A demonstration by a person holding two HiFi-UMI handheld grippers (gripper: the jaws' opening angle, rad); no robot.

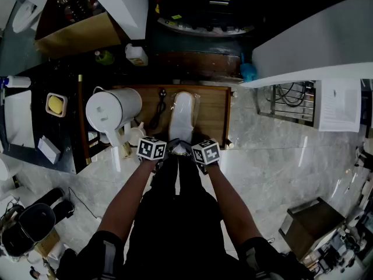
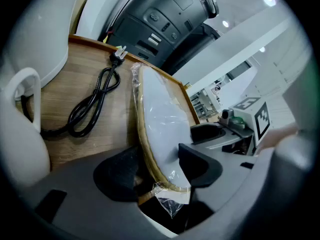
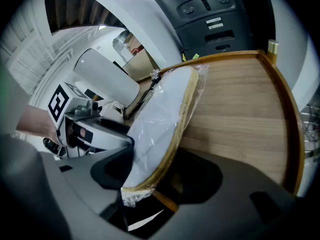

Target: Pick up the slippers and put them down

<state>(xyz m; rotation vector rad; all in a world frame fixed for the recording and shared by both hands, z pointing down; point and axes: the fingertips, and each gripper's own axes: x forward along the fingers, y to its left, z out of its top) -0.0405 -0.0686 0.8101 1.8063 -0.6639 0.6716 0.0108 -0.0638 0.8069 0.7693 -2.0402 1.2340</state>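
A pair of white slippers (image 1: 182, 116) with tan soles, wrapped in clear plastic, lies lengthwise over the wooden tabletop (image 1: 213, 112). Both grippers meet at its near heel end. My left gripper (image 1: 173, 149) is shut on that end: in the left gripper view the slippers (image 2: 160, 119) stand on edge between the jaws of the left gripper (image 2: 160, 171). My right gripper (image 1: 189, 150) grips the same end from the other side. In the right gripper view the slippers (image 3: 160, 124) run up from the right gripper (image 3: 155, 176), toe end over the wood.
A white cylindrical appliance (image 1: 111, 109) stands at the tabletop's left, with a coiled black power cable (image 1: 158, 112) between it and the slippers. The table has a raised wooden rim (image 3: 287, 114). Pale marble floor (image 1: 280, 156) lies to the right, dark cabinets behind.
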